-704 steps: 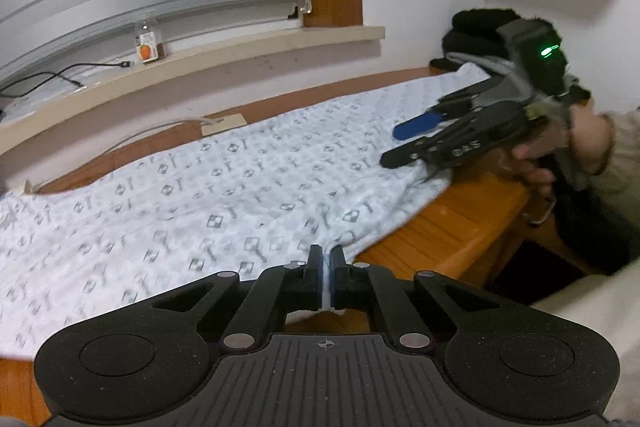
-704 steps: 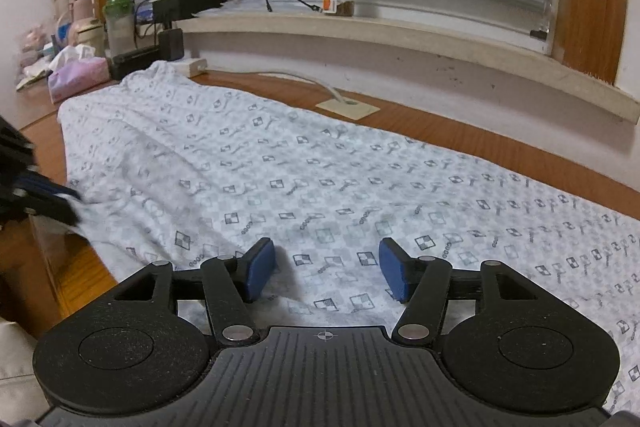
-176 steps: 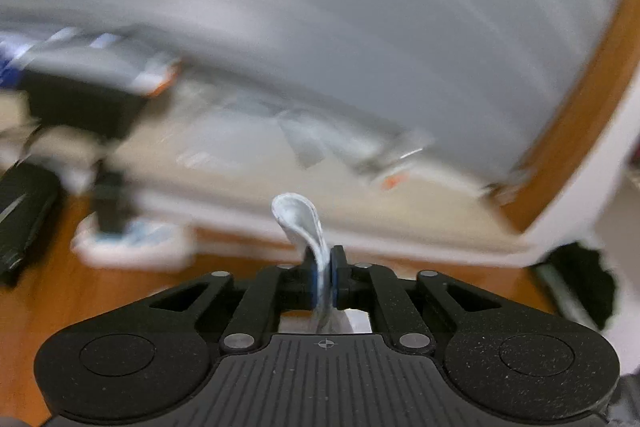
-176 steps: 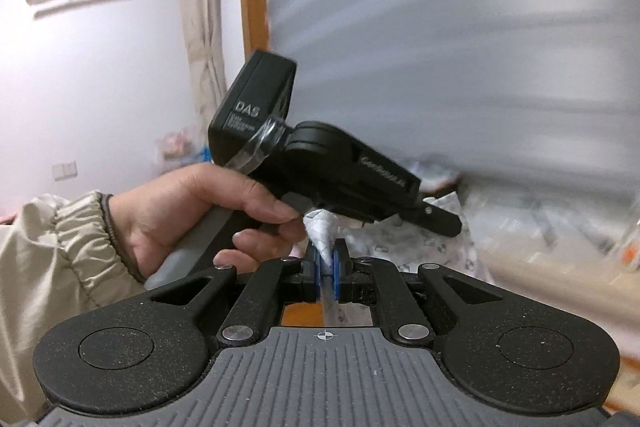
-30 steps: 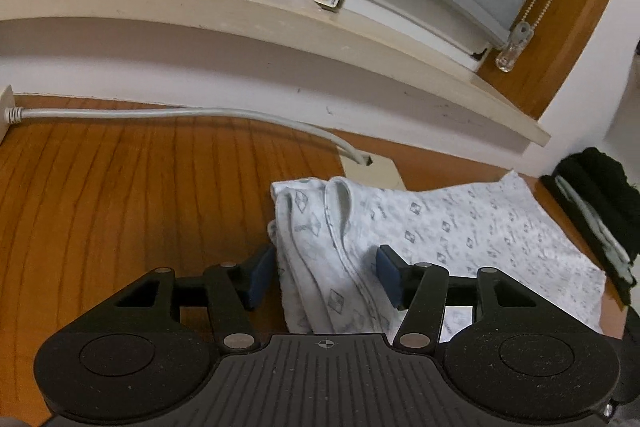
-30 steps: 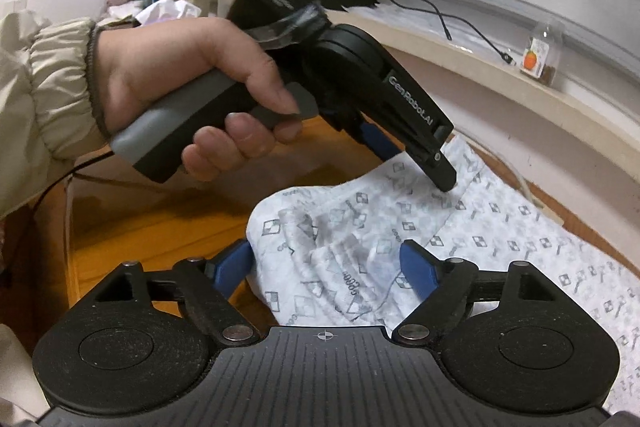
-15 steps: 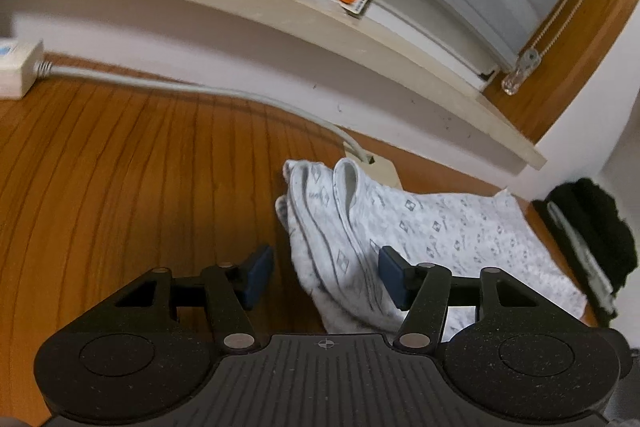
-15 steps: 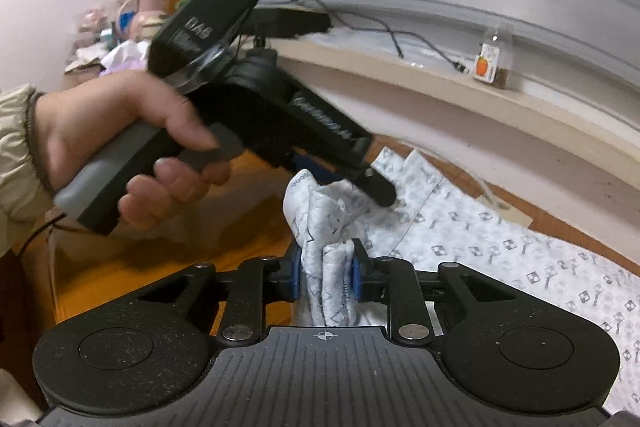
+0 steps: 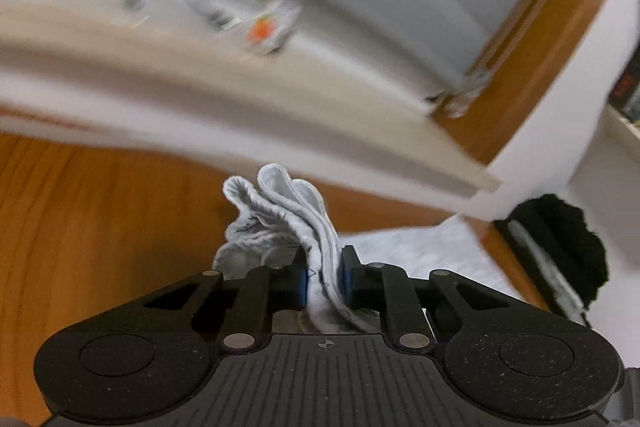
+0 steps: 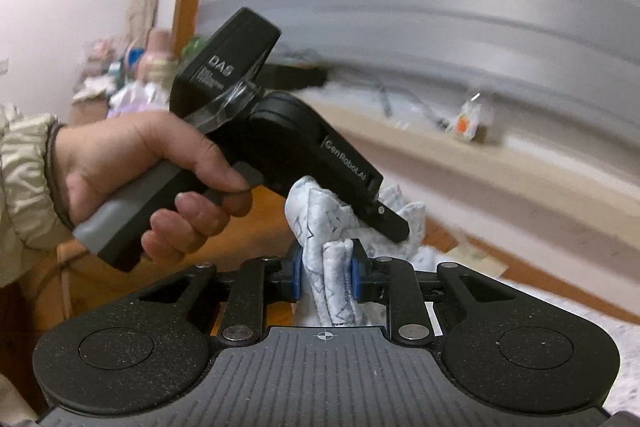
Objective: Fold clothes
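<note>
Over the near end of the wooden counter (image 9: pixel 100 227), both grippers pinch the same bunched end of the patterned white garment (image 9: pixel 288 211); left gripper (image 9: pixel 325 281) has just closed on its hems, right gripper (image 10: pixel 325 277) clamps a fold beside it; the rest trails rightward along the counter, long axis toward the far corner

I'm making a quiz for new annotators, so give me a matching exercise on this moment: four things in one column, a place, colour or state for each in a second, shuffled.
Things:
1. left gripper
2. patterned garment
3. small bottle with orange label
4. dark knitted item

Descriptions:
A. on the window ledge
B. black, at the table's far right end
C. jaws just closed on bunched fabric
D. white with a small dark print

Pairs: 1-C, 2-D, 3-A, 4-B
</note>
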`<state>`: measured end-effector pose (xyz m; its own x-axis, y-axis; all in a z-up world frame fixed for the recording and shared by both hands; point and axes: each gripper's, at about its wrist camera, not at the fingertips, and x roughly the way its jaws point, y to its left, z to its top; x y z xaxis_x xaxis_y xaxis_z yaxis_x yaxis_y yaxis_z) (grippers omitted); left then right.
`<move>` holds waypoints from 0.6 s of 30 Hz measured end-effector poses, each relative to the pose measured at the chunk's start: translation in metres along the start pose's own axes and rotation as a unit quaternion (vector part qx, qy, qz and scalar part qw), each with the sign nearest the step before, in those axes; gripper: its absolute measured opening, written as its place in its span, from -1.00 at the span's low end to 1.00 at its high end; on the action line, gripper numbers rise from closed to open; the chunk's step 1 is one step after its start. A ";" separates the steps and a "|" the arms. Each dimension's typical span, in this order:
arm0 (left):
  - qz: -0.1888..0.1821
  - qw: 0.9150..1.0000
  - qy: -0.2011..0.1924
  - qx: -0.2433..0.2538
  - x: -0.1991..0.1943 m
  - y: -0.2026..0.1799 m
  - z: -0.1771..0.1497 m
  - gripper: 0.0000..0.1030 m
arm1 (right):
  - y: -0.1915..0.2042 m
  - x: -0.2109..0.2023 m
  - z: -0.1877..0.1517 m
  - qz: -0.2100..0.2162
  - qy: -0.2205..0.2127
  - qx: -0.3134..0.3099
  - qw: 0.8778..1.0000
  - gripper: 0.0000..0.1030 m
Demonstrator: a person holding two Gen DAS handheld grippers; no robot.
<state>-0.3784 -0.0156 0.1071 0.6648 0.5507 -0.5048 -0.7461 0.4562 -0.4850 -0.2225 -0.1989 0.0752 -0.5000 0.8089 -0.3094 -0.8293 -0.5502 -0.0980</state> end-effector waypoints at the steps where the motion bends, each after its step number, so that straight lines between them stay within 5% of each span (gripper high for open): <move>1: -0.009 1.000 -0.002 0.011 0.003 -0.014 0.007 -0.66 | -0.007 -0.009 0.005 -0.008 -0.010 0.003 1.000 -0.55; 8: -0.076 0.990 0.013 0.119 0.088 -0.152 0.041 -0.66 | -0.078 -0.096 0.014 -0.114 -0.056 0.049 0.991 -0.55; 12: -0.083 0.980 0.038 0.177 0.148 -0.234 0.038 -0.45 | -0.132 -0.158 -0.015 -0.189 -0.059 0.103 0.975 -0.54; 14: -0.081 0.976 0.026 0.202 0.163 -0.259 0.034 -0.23 | -0.162 -0.184 -0.041 -0.236 -0.042 0.140 0.961 -0.36; 16: -0.079 0.974 0.026 0.212 0.170 -0.264 0.028 -0.11 | -0.192 -0.196 -0.073 -0.248 0.008 0.189 0.950 0.06; 18: -0.073 0.973 0.031 0.216 0.176 -0.258 0.022 -0.11 | -0.214 -0.205 -0.103 -0.257 0.035 0.220 0.940 0.07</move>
<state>-0.0695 -0.0207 0.1588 0.7559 0.4211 -0.5013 -0.5806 0.7850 -0.2161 0.0829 -0.2686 0.0625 -0.0001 0.9204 -0.3910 -0.9875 0.0616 0.1451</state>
